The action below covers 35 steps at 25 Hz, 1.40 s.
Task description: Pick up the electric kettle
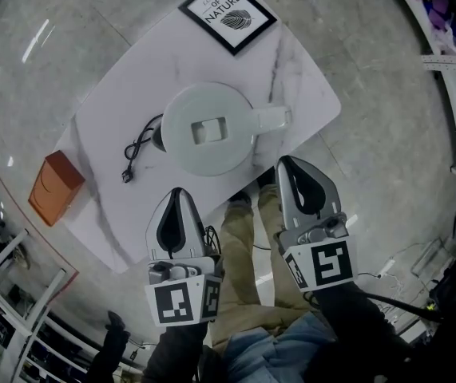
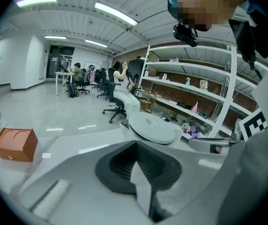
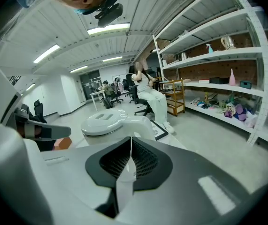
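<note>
From the head view, a glossy grey floor surrounds a white marble-patterned desk point(image 1: 116, 126) set at a slant. The electric kettle point(image 1: 209, 128), pale with a flat lid, stands at the desk's middle with its handle point(image 1: 271, 119) pointing right. Its black cord point(image 1: 138, 148) curls on the desk to the kettle's left. A framed print point(image 1: 228, 13) lies at the far end. An orange box point(image 1: 53, 187) sits at the left edge; whether it is on the desk or on the floor cannot be told. The left gripper point(image 1: 181, 195) and the right gripper point(image 1: 291, 166) hover at the desk's near edge, both apart from the kettle, the right one near the handle. The person's khaki trousers point(image 1: 243, 294) show between them.

In the left gripper view, an office with ceiling strip lights, seated people and long shelves point(image 2: 195, 90) lies behind. This gripper's fingers point(image 2: 77, 186) are pressed together with nothing between them. The kettle's lid rises just beyond their tip, and the orange box sits far left.

In the right gripper view, shelving point(image 3: 218, 55) runs along the right wall. Here too the fingers point(image 3: 195, 172) meet along one seam, empty. The kettle stands just ahead, slightly left, its handle nearest the tip.
</note>
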Available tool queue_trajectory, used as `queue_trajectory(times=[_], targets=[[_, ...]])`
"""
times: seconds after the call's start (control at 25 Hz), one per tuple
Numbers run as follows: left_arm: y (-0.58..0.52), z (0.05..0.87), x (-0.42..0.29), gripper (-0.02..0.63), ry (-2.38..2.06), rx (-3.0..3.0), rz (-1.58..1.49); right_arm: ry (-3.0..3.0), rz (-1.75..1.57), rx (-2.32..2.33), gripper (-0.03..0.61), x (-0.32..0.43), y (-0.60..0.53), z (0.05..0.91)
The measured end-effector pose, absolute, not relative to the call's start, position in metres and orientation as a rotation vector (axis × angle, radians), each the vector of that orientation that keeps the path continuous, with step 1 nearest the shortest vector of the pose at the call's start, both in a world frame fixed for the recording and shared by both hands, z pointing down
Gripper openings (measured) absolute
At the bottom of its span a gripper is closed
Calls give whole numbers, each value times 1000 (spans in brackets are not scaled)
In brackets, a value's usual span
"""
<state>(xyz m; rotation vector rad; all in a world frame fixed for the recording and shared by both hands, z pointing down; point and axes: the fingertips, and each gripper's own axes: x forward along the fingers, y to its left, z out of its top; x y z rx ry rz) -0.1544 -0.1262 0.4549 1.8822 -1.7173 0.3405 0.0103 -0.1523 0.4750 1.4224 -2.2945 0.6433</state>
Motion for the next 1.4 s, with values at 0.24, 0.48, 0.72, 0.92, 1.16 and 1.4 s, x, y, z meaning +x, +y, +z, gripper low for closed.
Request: queue_trajectory(times=[0.24,0.48,0.72,0.92,1.16,1.4], targets=[[-133,475,-165,8,-1755,1839,371,-2260,641,1447,61,15,-163,494],[-149,485,-182,129,-1807,1847,340,-2173,634,1511,242,24,-170,518],[-158,500,-194,137,-1822,1830,336,-2142,624,1515,249,24,-175,532],[-160,507,-193,135,-1815,1830,329,-2133,617,1524,249,23,-180,538],[-166,510,-193,129,-1806,1826,327,-2128,611,1515,249,24,-188,541],[-175,514,-194,118,-1807,1824,307,-2123,609,1499,249,22,-197,550]])
